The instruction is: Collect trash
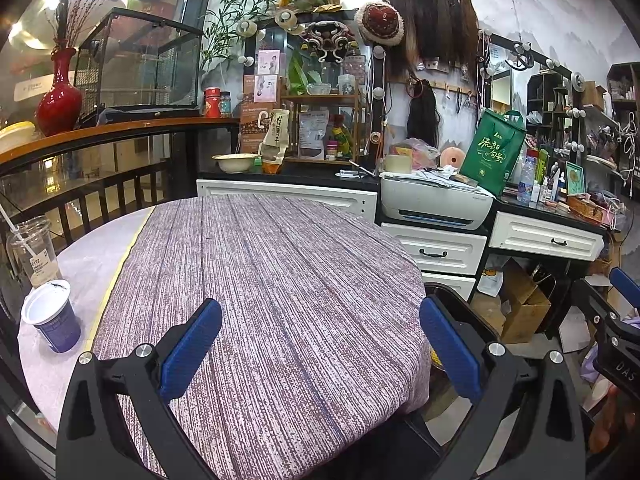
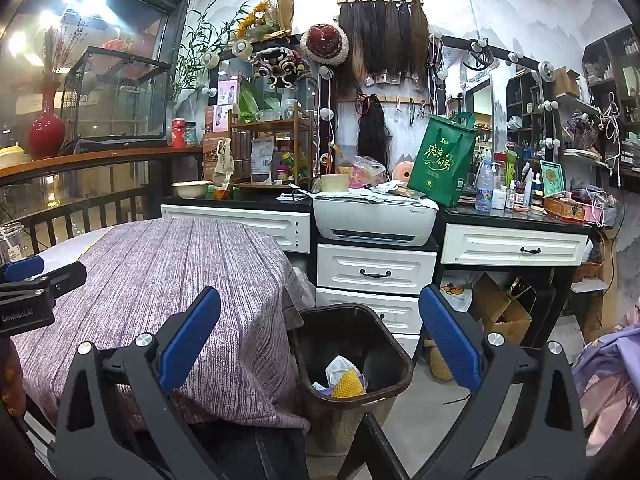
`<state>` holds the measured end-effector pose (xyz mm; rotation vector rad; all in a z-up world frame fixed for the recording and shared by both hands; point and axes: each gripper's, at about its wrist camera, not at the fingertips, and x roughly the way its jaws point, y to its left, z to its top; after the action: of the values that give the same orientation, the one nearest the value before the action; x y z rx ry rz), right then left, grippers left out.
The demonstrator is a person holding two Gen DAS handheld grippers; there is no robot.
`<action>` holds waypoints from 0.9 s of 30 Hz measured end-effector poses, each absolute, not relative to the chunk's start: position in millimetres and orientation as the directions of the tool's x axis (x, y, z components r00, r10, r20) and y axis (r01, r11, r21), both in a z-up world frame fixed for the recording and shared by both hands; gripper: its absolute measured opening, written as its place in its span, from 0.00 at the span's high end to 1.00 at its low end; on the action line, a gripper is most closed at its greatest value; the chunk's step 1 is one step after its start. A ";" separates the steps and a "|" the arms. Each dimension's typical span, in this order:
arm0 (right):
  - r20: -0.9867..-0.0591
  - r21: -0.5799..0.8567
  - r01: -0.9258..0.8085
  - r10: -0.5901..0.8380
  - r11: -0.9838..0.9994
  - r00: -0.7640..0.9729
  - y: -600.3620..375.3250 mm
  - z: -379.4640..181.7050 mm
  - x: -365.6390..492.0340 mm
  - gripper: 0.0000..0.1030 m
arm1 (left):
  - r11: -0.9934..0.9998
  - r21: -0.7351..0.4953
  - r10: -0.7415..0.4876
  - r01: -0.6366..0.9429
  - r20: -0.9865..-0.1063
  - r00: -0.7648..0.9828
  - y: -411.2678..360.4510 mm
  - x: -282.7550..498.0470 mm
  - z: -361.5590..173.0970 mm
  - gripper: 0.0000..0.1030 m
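Observation:
A blue and white paper cup [image 1: 52, 316] stands open-topped on the round table's left edge, beside a clear plastic drink cup [image 1: 34, 254] with a straw. My left gripper [image 1: 320, 340] is open and empty over the purple cloth [image 1: 272, 280], to the right of both cups. My right gripper [image 2: 320, 340] is open and empty above a dark brown trash bin [image 2: 354, 354] on the floor beside the table. The bin holds a yellow foam net [image 2: 349, 384] and white wrappers [image 2: 340, 366]. The left gripper also shows at the left edge of the right wrist view [image 2: 28, 280].
White drawer cabinets [image 2: 376, 268] with a printer [image 2: 376, 220] and a green bag [image 2: 444, 160] stand behind the bin. A cardboard box [image 2: 500, 312] sits under the desk. A railing [image 1: 92, 200] and a red vase [image 1: 60, 96] are to the left.

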<state>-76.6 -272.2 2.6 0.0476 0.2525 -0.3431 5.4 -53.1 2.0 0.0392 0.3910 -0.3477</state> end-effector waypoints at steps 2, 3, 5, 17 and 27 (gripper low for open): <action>-0.253 0.002 0.340 -0.328 0.940 0.910 -272.5 2.6 -76.6 0.05 | 0.939 -0.028 -0.327 0.342 -0.378 0.866 -53.2 5.7 2.3 0.05; -0.254 0.003 0.339 -0.327 0.941 0.910 -272.7 2.6 -76.6 0.05 | 0.938 -0.027 -0.329 0.345 -0.378 0.866 -53.0 6.0 1.7 0.05; -0.253 0.005 0.339 -0.327 0.941 0.911 -273.0 2.6 -76.9 0.05 | 0.937 -0.020 -0.330 0.349 -0.377 0.865 -53.0 5.5 0.5 0.05; -0.252 0.006 0.342 -0.329 0.940 0.910 -273.0 -0.1 -76.8 0.05 | 0.936 -0.010 -0.329 0.353 -0.382 0.863 -55.1 6.3 -0.2 0.05; -0.257 0.006 0.339 -0.326 0.941 0.910 -270.7 -1.5 -76.5 0.05 | 0.936 -0.011 -0.328 0.351 -0.384 0.863 -54.6 6.3 -0.2 0.05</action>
<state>-76.5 -270.7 -1.5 0.0506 0.2562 -0.3428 6.3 -54.6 -0.2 0.0595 0.3915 -0.3561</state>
